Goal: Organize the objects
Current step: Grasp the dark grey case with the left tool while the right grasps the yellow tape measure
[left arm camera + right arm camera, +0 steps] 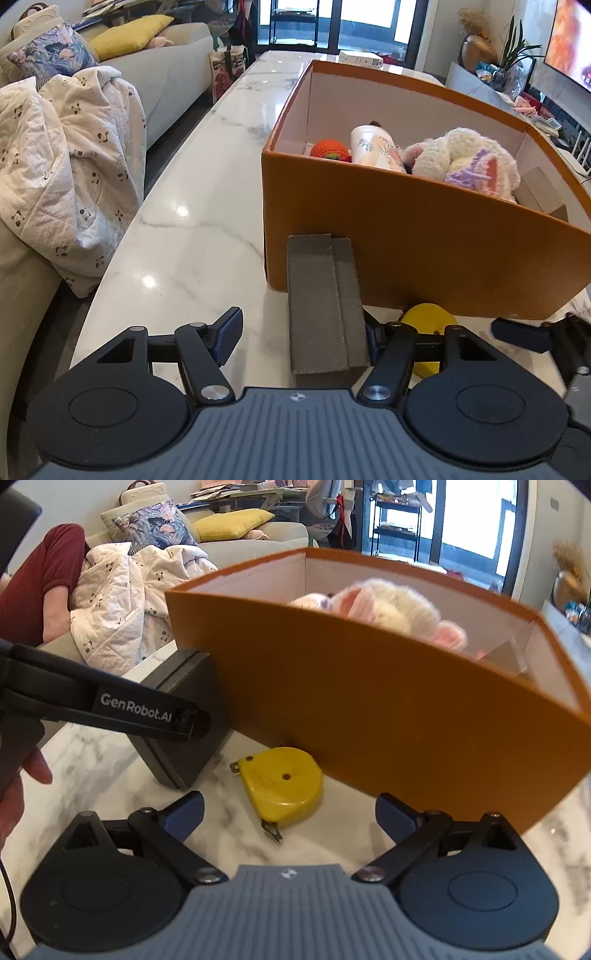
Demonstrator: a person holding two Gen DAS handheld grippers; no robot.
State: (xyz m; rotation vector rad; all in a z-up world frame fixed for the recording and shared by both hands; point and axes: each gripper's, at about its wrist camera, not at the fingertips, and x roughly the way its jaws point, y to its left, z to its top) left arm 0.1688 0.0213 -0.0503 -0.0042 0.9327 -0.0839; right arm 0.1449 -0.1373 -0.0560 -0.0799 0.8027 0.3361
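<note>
An orange box (406, 243) stands on the marble table (207, 206). It holds a white plush toy (465, 158), a white patterned bottle (373, 147) and an orange knitted ball (328, 149). A dark grey case (325, 306) lies against the box front, between the jaws of my open left gripper (301, 336); the right pad is against it, the left pad apart. A yellow tape measure (282, 786) lies on the table before the box (388, 701), in front of my open, empty right gripper (290, 814). The case (184, 716) shows left, partly behind the left gripper's arm.
A sofa (159, 74) with a patterned quilt (70, 177) and cushions runs along the table's left edge. A white carton (360, 58) lies at the table's far end. A TV (570, 40) and cabinet stand at the right. The person's hand (22, 775) shows at left.
</note>
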